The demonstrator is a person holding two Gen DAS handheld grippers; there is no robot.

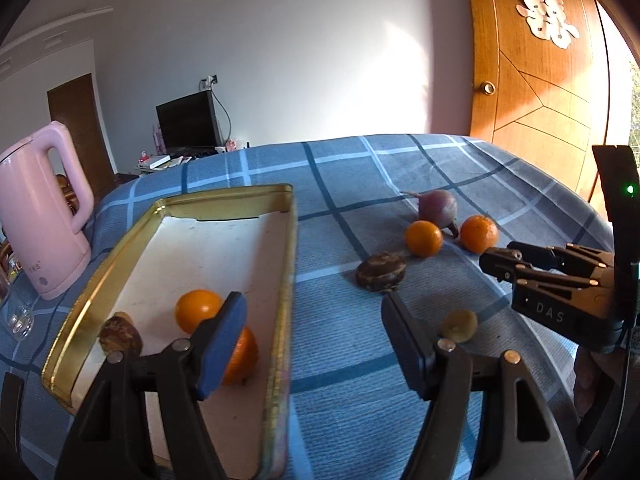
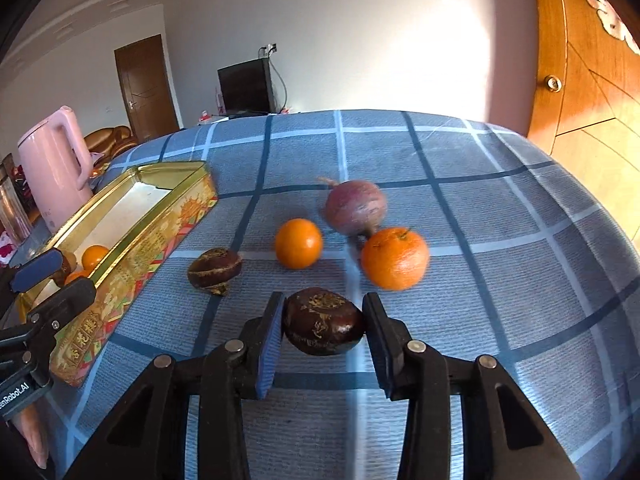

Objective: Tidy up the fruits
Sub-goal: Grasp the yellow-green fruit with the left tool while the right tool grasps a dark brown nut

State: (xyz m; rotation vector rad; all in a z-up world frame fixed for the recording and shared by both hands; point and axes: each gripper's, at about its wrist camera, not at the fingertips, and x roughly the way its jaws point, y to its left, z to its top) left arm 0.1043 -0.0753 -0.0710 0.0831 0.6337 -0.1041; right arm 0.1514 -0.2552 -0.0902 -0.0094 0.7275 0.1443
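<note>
My right gripper (image 2: 324, 312) is shut on a dark brown chestnut (image 2: 324, 322), just above the blue checked cloth. Beyond it lie another chestnut (image 2: 215, 268), two oranges (image 2: 298, 243) (image 2: 395, 258) and a purple root vegetable (image 2: 355, 207). A gold-rimmed tin (image 1: 289, 280) on the left holds two oranges (image 1: 198, 309) (image 1: 242, 354) and a chestnut (image 1: 120, 336). My left gripper (image 1: 312, 304) is open and grips nothing. It hangs over the tin's right wall, one finger above the tin and one above the cloth. The right gripper (image 1: 494, 264) shows at the right of the left wrist view.
A pink kettle (image 1: 40, 216) and a glass (image 1: 18, 316) stand left of the tin. A small yellowish piece (image 1: 459, 325) lies on the cloth near the left gripper's right finger. A wooden door (image 1: 540, 80) is behind the table's far right edge.
</note>
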